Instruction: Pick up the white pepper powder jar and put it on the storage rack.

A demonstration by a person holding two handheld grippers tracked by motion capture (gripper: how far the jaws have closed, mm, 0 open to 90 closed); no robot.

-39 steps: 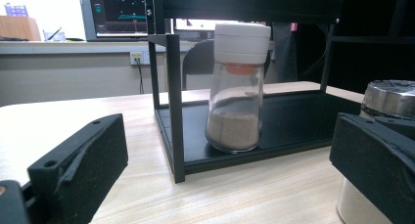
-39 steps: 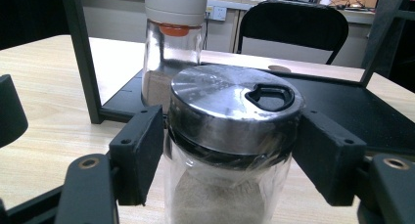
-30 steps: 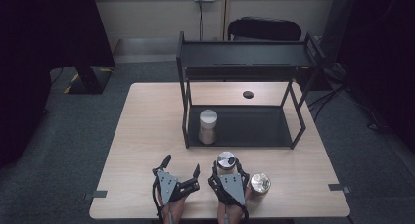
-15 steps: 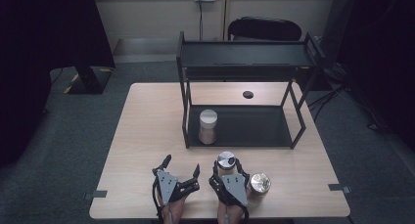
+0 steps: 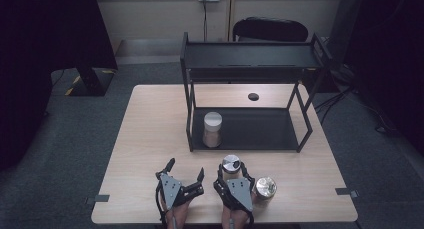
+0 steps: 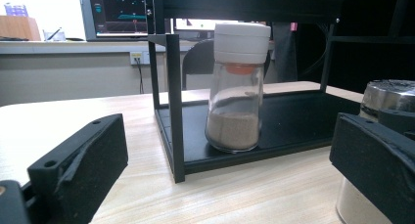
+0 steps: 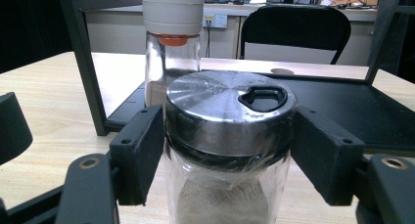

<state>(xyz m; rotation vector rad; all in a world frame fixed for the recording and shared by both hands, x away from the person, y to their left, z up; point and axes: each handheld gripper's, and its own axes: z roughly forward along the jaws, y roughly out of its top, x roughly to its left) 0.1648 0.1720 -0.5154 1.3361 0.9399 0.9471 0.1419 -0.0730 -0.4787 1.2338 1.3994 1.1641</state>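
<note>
A glass shaker with a silver metal lid [image 5: 231, 163] stands on the wooden table [image 5: 150, 139] near the front edge. My right gripper [image 5: 232, 170] is shut on it, and in the right gripper view both black pads press its neck just under the lid [image 7: 230, 109]. My left gripper [image 5: 186, 167] rests to its left, open with nothing between its jaws [image 6: 230, 185]. A white-lidded jar of brown powder [image 5: 212, 129] [image 6: 237, 101] [image 7: 172, 33] stands on the left end of the black rack's lower shelf [image 5: 260, 131].
A second jar with a metal lid [image 5: 265, 188] stands just right of my right gripper. The two-tier black rack [image 5: 250, 56] takes up the table's middle and back. A small dark disc [image 5: 253, 96] lies behind it. A chair [image 5: 272, 29] stands beyond the table.
</note>
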